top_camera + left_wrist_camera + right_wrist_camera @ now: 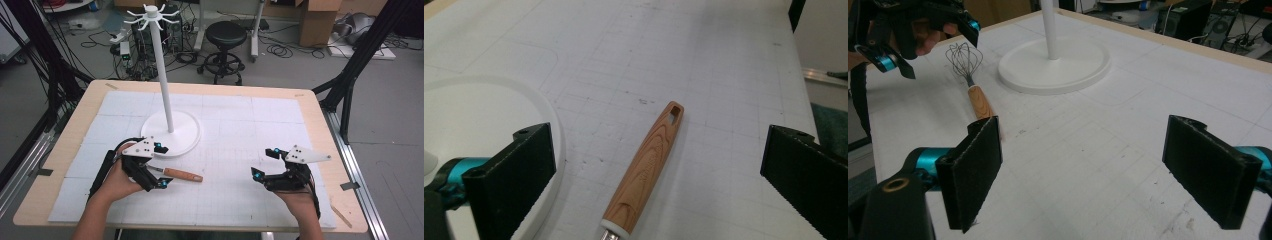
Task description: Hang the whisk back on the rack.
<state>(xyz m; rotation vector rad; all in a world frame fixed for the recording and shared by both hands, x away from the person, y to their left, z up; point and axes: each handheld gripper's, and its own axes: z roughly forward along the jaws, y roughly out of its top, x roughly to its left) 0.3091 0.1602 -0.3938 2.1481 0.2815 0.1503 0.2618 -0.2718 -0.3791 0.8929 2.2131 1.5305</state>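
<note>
The whisk [176, 174] lay left-right under the wide-open, empty left gripper [155, 172]; the right gripper [265, 164], also open and empty, hung well apart.

Wood-handled wire whisk [970, 75], matt

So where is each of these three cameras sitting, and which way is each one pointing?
High view: above the person's side, looking forward and down on the table; forearms and both tongs, left and right, show.
Left gripper view: rides the left tongs, looking along its open jaws at the whisk's wooden handle.
Right gripper view: rides the right tongs, looking across the table at the whisk, the white stand and the other hand.
All three views share the whisk and the stand's base.
</note>
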